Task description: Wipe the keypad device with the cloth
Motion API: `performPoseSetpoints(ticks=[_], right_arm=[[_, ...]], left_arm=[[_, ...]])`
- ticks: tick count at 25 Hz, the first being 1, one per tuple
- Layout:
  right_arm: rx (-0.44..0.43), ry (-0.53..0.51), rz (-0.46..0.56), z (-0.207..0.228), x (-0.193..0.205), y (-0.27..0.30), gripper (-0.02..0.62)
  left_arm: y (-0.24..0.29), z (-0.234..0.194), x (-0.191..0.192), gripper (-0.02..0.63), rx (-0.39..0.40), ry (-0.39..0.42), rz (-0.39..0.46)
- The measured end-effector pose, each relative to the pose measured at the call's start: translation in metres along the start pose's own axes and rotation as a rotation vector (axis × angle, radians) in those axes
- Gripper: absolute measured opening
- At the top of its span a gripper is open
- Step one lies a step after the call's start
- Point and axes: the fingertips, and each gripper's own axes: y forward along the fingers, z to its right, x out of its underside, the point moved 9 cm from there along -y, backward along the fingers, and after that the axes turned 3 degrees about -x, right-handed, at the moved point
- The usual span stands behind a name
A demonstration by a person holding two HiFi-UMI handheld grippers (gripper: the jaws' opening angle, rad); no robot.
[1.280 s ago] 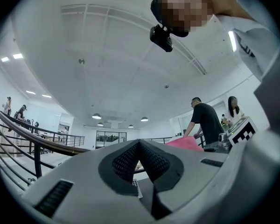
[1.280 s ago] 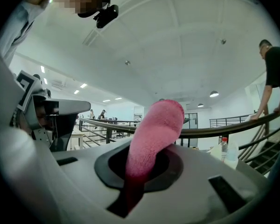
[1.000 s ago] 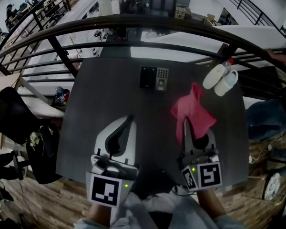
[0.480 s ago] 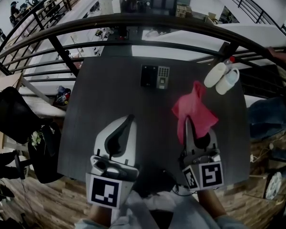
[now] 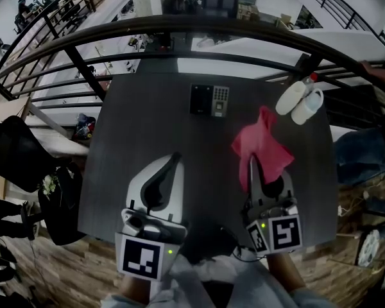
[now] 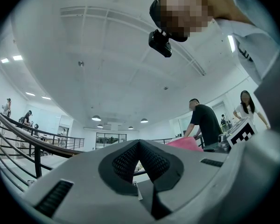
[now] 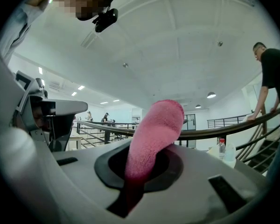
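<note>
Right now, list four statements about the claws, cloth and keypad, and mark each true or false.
1. The right claw is shut on the pink cloth. True.
2. The cloth covers the keypad device. False: it is apart, nearer and to the right.
3. The left claw grips a bottle. False: it is shut on nothing; the bottles stand far right.
4. The keypad device rests on the dark table. True.

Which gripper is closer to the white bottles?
Right. The right gripper, clamping the pink cloth, sits short of the white bottles; the left gripper is farther off, toward the table's left.
</note>
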Motion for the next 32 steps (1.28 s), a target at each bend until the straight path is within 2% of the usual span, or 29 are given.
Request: performPoseSetpoints(ticks=[8, 32], right_arm=[[-0.009, -0.027, -0.003, 0.0002, -0.0018, 0.0008, 0.029], [-0.013, -0.020, -0.015, -0.0007, 0.0016, 0.0032, 0.029]], left_arm=[[0.0011, 0.0017, -0.0009, 0.003, -0.002, 0.000, 0.002], [0.0008, 0.0023, 0.0042, 0.003, 0.004, -0.001, -0.009]])
